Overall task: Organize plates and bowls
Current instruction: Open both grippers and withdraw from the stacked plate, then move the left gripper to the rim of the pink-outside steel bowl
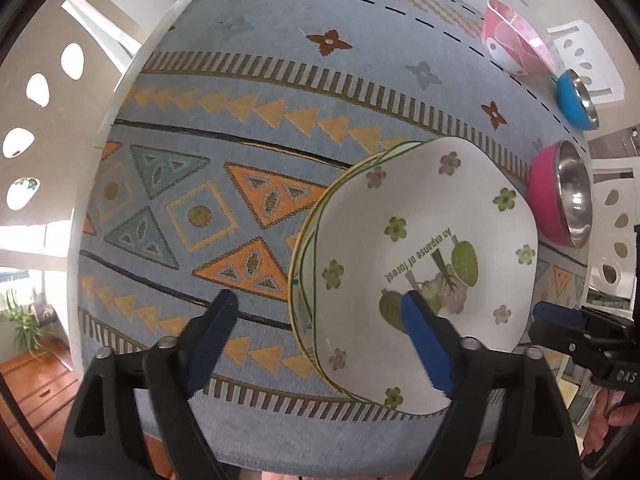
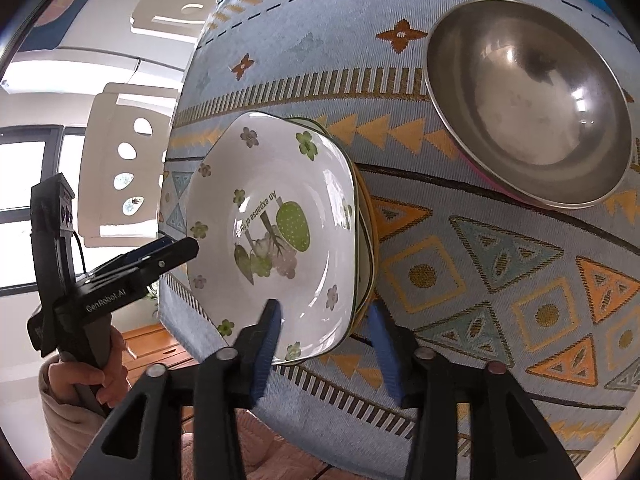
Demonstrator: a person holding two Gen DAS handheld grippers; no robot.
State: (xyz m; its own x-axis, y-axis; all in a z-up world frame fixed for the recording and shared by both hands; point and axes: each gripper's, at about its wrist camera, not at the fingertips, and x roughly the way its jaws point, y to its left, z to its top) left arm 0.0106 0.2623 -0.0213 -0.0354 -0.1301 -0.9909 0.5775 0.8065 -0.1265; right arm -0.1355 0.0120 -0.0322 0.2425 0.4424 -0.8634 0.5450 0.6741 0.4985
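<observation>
Tablecloth [image 1: 248,148]: blue, patterned with triangles and diamonds, covering the whole table.
Steel bowl [image 2: 528,104]: pink outside, upright behind the plates, apart from them.
Plates [image 2: 276,224]: white square dish with flower print on top of a small stack, near the table's front edge.
Left gripper [image 1: 320,320]: jaws wide apart, one finger over the cloth, the other over the dish, gripping nothing.
Right gripper [image 2: 324,328]: jaws part open, straddling the stack's near rim; I cannot tell if the pads touch it.
Far bowls: pink-patterned bowl [image 1: 516,40] and blue bowl [image 1: 576,100] at the back edge.

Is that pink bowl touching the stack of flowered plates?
Apart. The right wrist view shows patterned tablecloth between the pink bowl and the stack of flowered plates.
</observation>
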